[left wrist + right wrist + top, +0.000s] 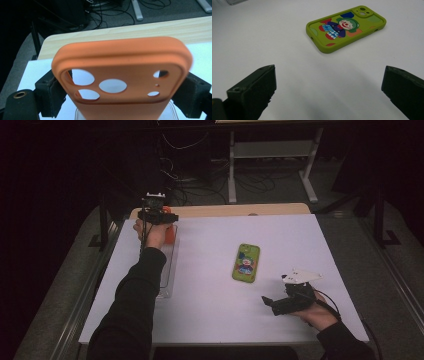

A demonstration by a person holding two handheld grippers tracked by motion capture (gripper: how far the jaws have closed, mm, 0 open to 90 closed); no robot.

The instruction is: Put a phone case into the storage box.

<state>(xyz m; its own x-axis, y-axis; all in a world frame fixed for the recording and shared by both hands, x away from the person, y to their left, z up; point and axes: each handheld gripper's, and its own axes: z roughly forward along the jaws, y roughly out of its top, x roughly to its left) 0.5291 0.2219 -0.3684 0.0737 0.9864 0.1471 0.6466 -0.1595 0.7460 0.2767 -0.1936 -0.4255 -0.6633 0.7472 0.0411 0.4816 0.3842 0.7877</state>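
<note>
My left gripper (167, 222) is at the far left of the white table, shut on an orange phone case (122, 77) held by its two long sides. In the left gripper view its camera cut-outs face me. The same orange phone case (170, 233) peeks out beside the hand in the high view. A green phone case with a clown picture (246, 262) lies flat mid-table. My right gripper (267, 301) hovers low at the near right, open and empty. In the right gripper view that green case (345, 28) lies ahead between the wide-apart jaws.
A clear plastic tray (167, 270) lies along the table's left side under the left forearm. A wooden board edge (240, 210) runs behind the white table top (210, 310). Cables and white table legs (232, 170) crowd the dark floor beyond.
</note>
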